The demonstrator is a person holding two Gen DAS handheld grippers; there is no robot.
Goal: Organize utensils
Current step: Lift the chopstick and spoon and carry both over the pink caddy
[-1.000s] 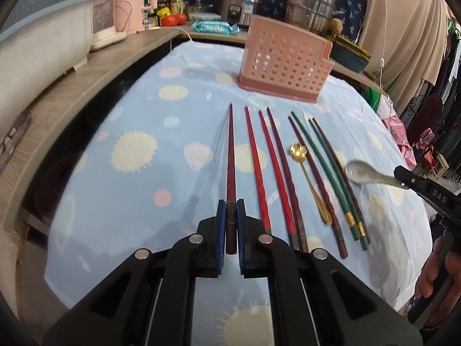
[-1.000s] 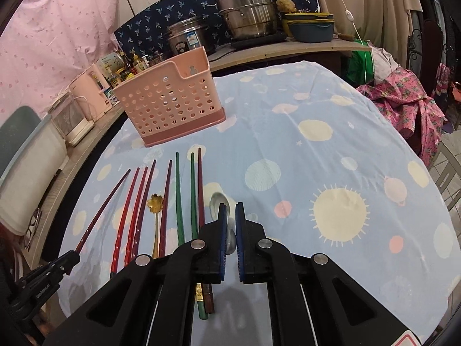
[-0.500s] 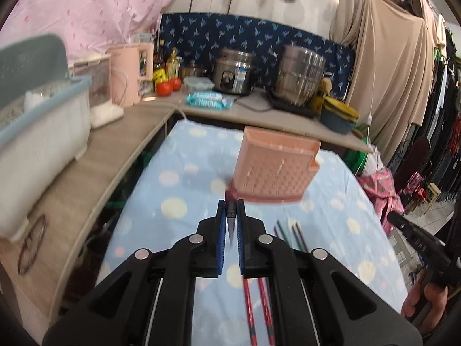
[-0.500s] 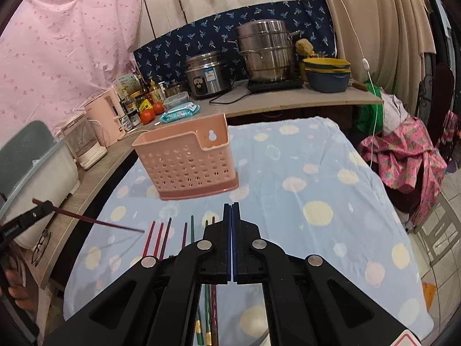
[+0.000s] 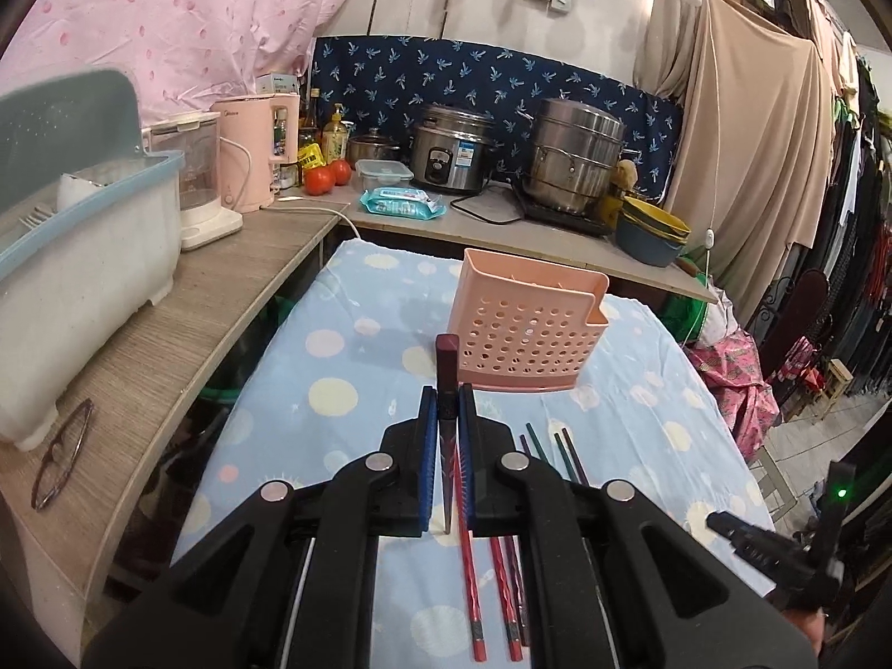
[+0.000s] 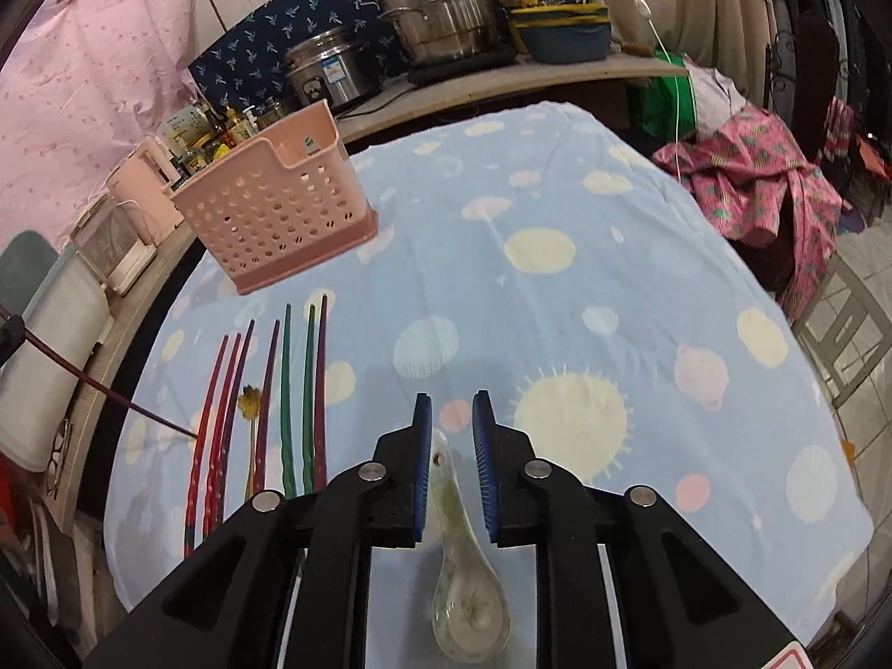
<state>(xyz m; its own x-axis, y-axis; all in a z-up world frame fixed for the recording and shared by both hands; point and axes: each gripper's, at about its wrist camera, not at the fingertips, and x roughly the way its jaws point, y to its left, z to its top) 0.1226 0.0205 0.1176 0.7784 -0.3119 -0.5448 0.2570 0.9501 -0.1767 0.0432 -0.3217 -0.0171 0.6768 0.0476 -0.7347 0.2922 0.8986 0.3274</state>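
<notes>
Since a second ago our left gripper [image 5: 447, 407] has lifted one dark red chopstick [image 5: 446, 368] off the cloth and pinches it, butt end toward the pink perforated basket [image 5: 529, 329], whose contents we cannot see. Our right gripper [image 6: 451, 423], jaws just opening, straddles one ceramic spoon [image 6: 463, 585] lying lengthwise on the table [image 6: 557, 290]. Seven chopsticks [image 6: 287, 390] and one gold spoon [image 6: 250, 407] lie parallel.

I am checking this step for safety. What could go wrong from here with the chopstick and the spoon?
The left gripper pinches one dark red chopstick near its thick end, so the long free part may swing or slip before reaching the pink basket. The right gripper has just been opening around the ceramic spoon, which may drop.
</notes>
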